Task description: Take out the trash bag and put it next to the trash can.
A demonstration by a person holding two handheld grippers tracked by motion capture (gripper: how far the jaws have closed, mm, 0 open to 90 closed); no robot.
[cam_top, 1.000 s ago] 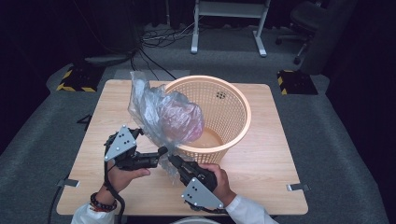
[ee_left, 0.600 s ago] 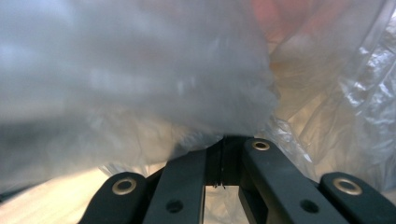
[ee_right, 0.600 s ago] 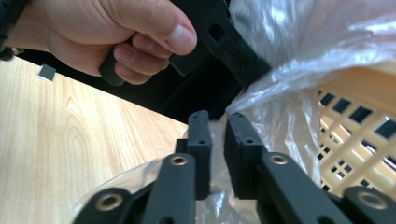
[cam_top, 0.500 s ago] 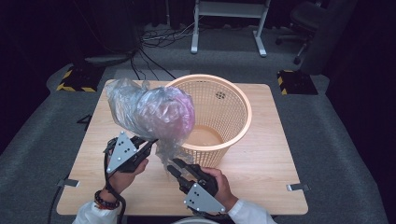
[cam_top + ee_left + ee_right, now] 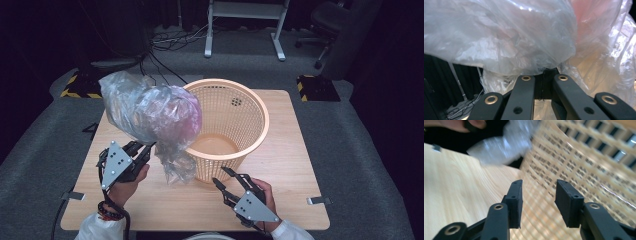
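Left gripper raised off the table, pointing toward 1 o'clock, jaws clamped on the clear plastic bag. Bag billows at 11 o'clock from that gripper, touching the orange basket rim at its 9 o'clock. Right gripper low, aimed at 10 o'clock toward basket wall; jaws apart, just been opening, nothing between.
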